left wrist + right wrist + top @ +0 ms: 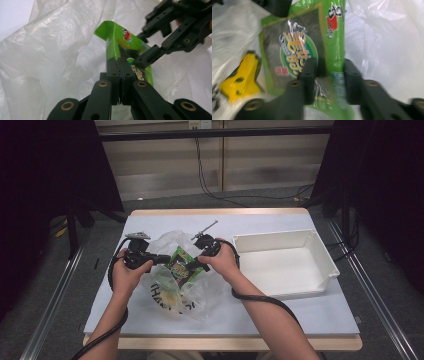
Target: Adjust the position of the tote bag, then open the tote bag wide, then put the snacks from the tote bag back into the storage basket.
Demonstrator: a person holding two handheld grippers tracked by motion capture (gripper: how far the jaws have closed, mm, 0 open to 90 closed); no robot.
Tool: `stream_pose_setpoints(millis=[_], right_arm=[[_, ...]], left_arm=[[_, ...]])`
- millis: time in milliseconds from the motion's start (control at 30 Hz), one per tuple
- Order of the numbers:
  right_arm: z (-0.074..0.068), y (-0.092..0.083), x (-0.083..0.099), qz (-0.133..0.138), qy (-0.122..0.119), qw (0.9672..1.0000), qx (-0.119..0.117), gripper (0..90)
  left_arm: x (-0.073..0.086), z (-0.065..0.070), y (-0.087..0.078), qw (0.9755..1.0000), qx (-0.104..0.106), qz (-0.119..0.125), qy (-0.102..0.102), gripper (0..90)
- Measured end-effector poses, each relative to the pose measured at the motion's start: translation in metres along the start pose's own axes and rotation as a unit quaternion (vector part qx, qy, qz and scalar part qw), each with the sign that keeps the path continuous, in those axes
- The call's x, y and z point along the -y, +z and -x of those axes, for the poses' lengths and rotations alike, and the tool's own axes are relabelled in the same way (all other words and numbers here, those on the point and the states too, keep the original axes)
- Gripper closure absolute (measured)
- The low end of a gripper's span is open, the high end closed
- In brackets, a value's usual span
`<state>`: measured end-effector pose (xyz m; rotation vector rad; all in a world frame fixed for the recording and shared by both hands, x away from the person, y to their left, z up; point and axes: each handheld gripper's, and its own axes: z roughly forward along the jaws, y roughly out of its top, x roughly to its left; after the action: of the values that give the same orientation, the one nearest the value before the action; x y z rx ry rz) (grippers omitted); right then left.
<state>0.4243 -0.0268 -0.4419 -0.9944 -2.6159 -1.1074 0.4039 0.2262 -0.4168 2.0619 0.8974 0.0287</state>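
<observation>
The table [280,320] is bright in the middle, the upper corners are dark. The right gripper view is blurry, with shiny glare.

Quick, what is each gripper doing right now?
Left gripper: shut on the plastic bag beside the green packet.
Right gripper: fingers astride the green packet's edge; grip cannot be told.

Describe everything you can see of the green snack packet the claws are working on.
The green snack packet is a flat, glossy foil pouch with a dark printed panel, yellow lettering and a red logo. It stands tilted at the mouth of a crinkled clear plastic bag. The left claw is shut on its edge; the right claw straddles its lower edge, jaws slightly apart.
</observation>
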Motion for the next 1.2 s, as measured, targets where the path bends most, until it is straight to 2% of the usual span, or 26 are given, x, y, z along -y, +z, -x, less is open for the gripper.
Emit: stream_pose_setpoints(millis=[33,67,100,167,200,233,300,400,500,533,667,700,867,1000,1100,1133,1200], right_arm=[[0.0,-0.003,0.0,-0.003,0.001,1.0,0.003,79.5],[0.0,-0.004,0.0,-0.002,0.003,1.0,-0.003,84.5],[-0.001,-0.008,-0.001,-0.001,0.006,1.0,-0.004,85.3],[-0.004,-0.015,-0.004,0.001,-0.006,0.9999,0.015,85.7],[-0.006,-0.019,-0.006,0.002,-0.013,0.9996,0.024,85.8],[-0.007,-0.024,-0.008,0.001,-0.02,0.9993,0.033,86.0],[-0.01,-0.032,-0.012,-0.003,-0.027,0.9985,0.048,86.0],[-0.013,-0.044,-0.017,-0.009,-0.041,0.9965,0.072,85.9],[-0.013,-0.053,-0.019,-0.011,-0.055,0.9947,0.087,85.7],[-0.014,-0.056,-0.019,-0.017,-0.056,0.9943,0.089,85.5],[-0.015,-0.063,-0.018,-0.02,-0.06,0.9944,0.085,85.2],[-0.015,-0.065,-0.018,-0.016,-0.062,0.9944,0.085,85.1],[-0.022,-0.081,-0.022,-0.012,-0.08,0.9927,0.089,83.9],[-0.027,-0.094,-0.026,-0.016,-0.088,0.9914,0.095,83.1],[-0.03,-0.105,-0.032,-0.019,-0.098,0.9893,0.106,82.9],[-0.031,-0.109,-0.034,-0.019,-0.096,0.9896,0.105,82.9],[-0.033,-0.114,-0.036,-0.013,-0.096,0.9901,0.102,82.9]], left_arm=[[0.0,0.0,0.0,1.0,-0.006,-0.007,-0.001,88.3],[0.001,0.001,0.0,0.9998,-0.011,-0.012,-0.008,87.6],[0.001,0.002,-0.001,0.9997,-0.011,-0.014,-0.014,86.0],[0.002,0.004,0.0,0.9994,-0.017,-0.022,-0.019,71.8],[0.003,0.007,0.001,0.9993,-0.022,-0.026,-0.014,62.4],[0.003,0.009,0.002,0.9991,-0.029,-0.031,-0.006,61.0],[0.004,0.013,0.005,0.9986,-0.039,-0.034,-0.002,51.9],[0.004,0.018,0.01,0.9986,-0.044,-0.029,-0.01,38.3],[0.005,0.021,0.016,0.9984,-0.043,-0.035,-0.011,27.9],[0.006,0.022,0.019,0.998,-0.05,-0.037,-0.007,24.6],[0.008,0.02,0.026,0.9971,-0.059,-0.049,-0.004,20.7],[0.008,0.019,0.026,0.9972,-0.054,-0.051,-0.007,20.3],[0.012,0.019,0.027,0.9973,-0.057,-0.044,-0.012,18.0],[0.013,0.022,0.027,0.9977,-0.047,-0.044,-0.018,17.5],[0.014,0.022,0.029,0.997,-0.058,-0.05,-0.011,16.6],[0.015,0.022,0.03,0.9967,-0.057,-0.056,-0.009,16.6],[0.017,0.022,0.032,0.9966,-0.06,-0.055,-0.016,16.6]])
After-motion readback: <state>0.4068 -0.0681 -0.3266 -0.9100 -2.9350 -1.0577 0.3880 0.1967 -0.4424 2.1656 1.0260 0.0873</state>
